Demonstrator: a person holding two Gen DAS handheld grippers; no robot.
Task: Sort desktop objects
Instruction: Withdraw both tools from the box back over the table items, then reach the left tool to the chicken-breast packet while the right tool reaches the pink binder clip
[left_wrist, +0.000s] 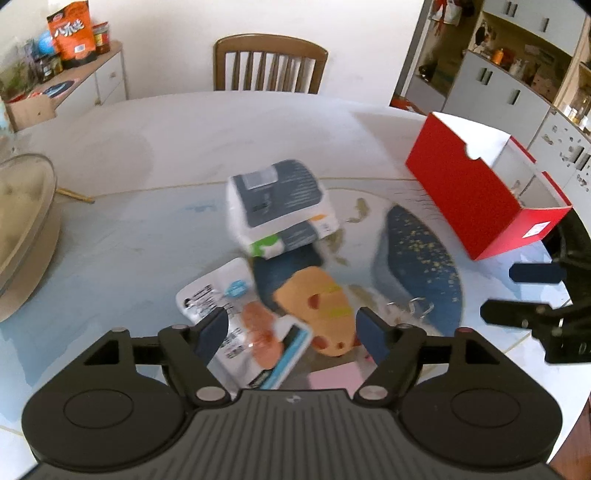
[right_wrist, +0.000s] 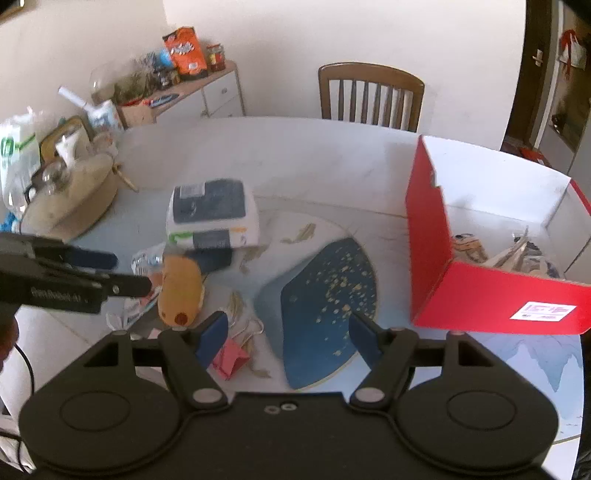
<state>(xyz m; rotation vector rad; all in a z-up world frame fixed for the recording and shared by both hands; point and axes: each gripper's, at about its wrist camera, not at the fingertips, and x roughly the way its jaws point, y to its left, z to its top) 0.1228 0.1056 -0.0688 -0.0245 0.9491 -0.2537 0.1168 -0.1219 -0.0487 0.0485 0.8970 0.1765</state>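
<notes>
My left gripper is open and empty, hovering just above an orange plush toy and a white snack packet. A white and grey box sits behind them on a dark item. My right gripper is open and empty above the table mat, near a pink folded paper. The plush toy, the white and grey box and the left gripper show in the right wrist view. The red box stands open at the right and holds several items.
A dark blue patch with gold specks is printed on the table mat. A round covered dish sits at the table's left. A wooden chair stands behind the table. A side cabinet carries snack bags and jars. The right gripper shows by the red box.
</notes>
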